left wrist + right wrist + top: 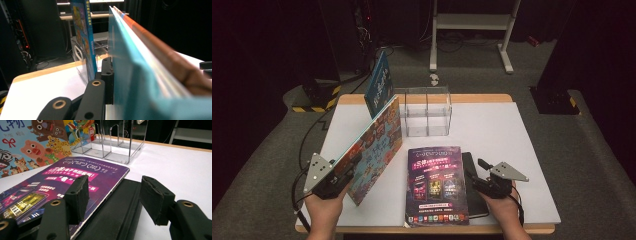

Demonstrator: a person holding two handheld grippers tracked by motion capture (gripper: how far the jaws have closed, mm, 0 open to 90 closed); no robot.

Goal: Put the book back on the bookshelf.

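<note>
Teal-edged and bright with cartoon animals, the picture book [374,150] stands on edge at the left of the white table [512,150], tilted, and we hold it in the left gripper [343,176], whose jaws are clamped on its near lower corner. In the left gripper view one black pad [108,80] presses flat against the teal cover [130,82], and the book's far end reaches toward the clear rack [426,112] at the back of the table. A blue book [379,84] stands upright at the rack's left end.

Our right gripper [476,181] rests low at the near right, jaws apart and gripping nothing. In the right gripper view they straddle the right edge of the purple magazine [62,182], which lies flat in the middle of the table, and the black notebook [117,212] partly tucked under it. The magazine lies just beside the picture book's lower edge.
</note>
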